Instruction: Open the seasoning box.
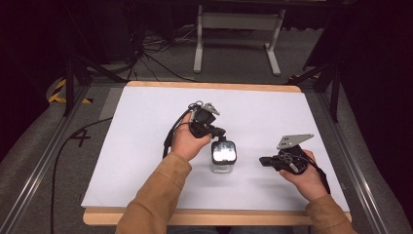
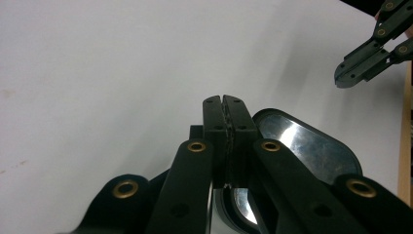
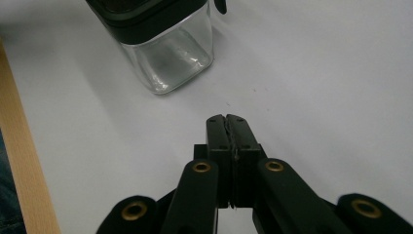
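Overhead, white table [image 1: 146, 146], grey carpet [image 1: 234, 53], dark room.

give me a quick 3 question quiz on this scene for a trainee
1. True or false: the left gripper has its jaws spread wide around the jar.
2. Multiple choice: the jar's body is A) clear glass, B) red plastic, C) brown card.
3. Fill in: the jar stands on the white table between the two ____.

Key
1. False. In the left gripper view the jaws are pressed together, just over the jar's shiny black-rimmed lid.
2. A. The right gripper view shows see-through walls under the dark lid.
3. Grippers. In the high view the right gripper sits off to the jar's right, jaws together, apart from it.
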